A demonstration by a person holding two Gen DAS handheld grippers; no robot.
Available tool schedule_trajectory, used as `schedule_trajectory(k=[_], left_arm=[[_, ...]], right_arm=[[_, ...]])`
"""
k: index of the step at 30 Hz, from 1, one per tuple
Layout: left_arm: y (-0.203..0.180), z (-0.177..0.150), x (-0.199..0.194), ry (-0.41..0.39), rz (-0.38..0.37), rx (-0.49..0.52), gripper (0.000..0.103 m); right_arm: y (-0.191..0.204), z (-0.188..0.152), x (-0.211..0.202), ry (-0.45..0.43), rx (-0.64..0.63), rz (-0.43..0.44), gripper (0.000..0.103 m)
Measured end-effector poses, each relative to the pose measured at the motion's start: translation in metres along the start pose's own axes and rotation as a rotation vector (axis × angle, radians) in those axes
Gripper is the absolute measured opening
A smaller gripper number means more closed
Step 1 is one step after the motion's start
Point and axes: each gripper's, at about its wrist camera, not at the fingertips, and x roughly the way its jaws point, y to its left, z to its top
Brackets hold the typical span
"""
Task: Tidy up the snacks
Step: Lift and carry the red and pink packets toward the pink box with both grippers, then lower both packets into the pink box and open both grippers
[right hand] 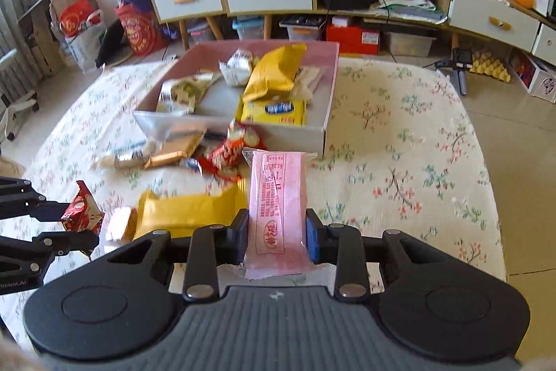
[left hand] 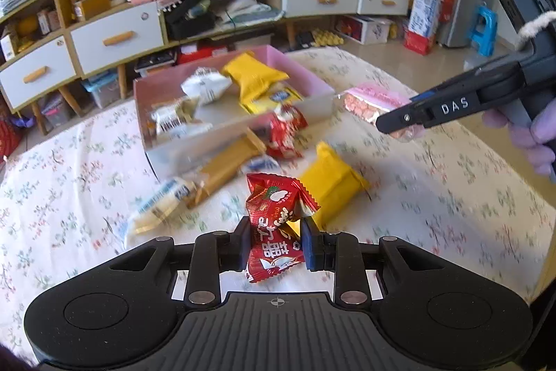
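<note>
Across a floral tablecloth (right hand: 399,127) we see a pink-lined box (right hand: 332,86) already stocked with snacks, among them a yellow packet (right hand: 274,72). More wrappers lie just in front of it (several blurred), including a yellow pack (left hand: 330,186) nearest us. Our right gripper (right hand: 277,237) is clamped on a pink packet (right hand: 278,207), held above the cloth; our left gripper (left hand: 274,244) pinches a red candy wrapper (left hand: 274,221).
</note>
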Motion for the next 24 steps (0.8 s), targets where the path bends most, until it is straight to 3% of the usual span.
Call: schedule_trajectory(k=[10,16,24], left_arm=[[0.033,0.045,0.017,-0.041,0.078,-0.081,0.026],[0.069,0.081,0.045,-0.047,0.120,-0.147,0.027],[0.100,0.112,0.091,-0.053,0.160,-0.172,0.027]], right_arm=[[0.020,0.039,0.021,-0.037,0.029,0.056,0.029],[0.031,0.061,0.045,-0.055,0.069,0.122,0.029],[0.029,0.079,0.078,-0.043,0.094,0.141,0.029]])
